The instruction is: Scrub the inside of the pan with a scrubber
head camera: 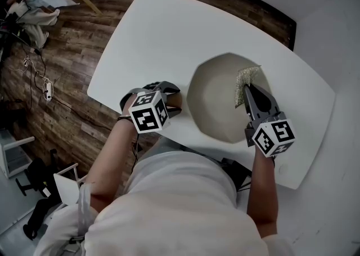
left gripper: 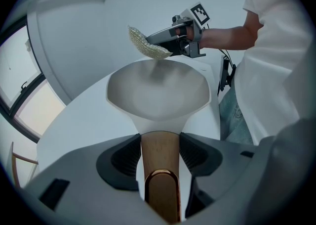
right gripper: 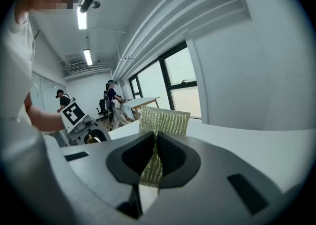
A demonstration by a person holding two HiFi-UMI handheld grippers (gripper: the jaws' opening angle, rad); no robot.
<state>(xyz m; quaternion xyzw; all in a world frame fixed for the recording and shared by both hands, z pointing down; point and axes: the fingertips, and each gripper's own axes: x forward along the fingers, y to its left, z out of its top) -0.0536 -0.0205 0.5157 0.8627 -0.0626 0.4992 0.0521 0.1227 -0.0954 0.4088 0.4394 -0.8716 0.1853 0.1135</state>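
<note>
Status: setup done, scrub contact not on.

- Left claw [head camera: 170, 100] is clamped on the pan's round, pale wood handle [left gripper: 160, 150], with a ribbed pad against each side. The handle ends in a copper-coloured metal loop.
- The white pan [head camera: 214, 106] has a faceted rim and sits on the white oval bench [head camera: 157, 30], right of centre. Its handle points to 9 o'clock, toward the left claw.
- Right claw [head camera: 249, 93] is pinched narrow on the gold-green woven mesh scrubber [head camera: 245, 77]. The mesh is squeezed thin between the pads and fans out flat beyond the tips.
- The scrubber is at about 2 o'clock on the pan rim. In the left gripper view it hangs above the far rim, off the inner wall as far as I can tell.

Progress: both grasps are secured. My read is that the actual scrubbing is all or mostly left. The inside shows no suds, water or marks, so I can't judge how much is already covered.

Materials: the pan is matte and smooth, with sloped walls and a rounded floor. The scrubber is a coarse, glinting, floppy sheet. The bench is plain and hard.
</note>
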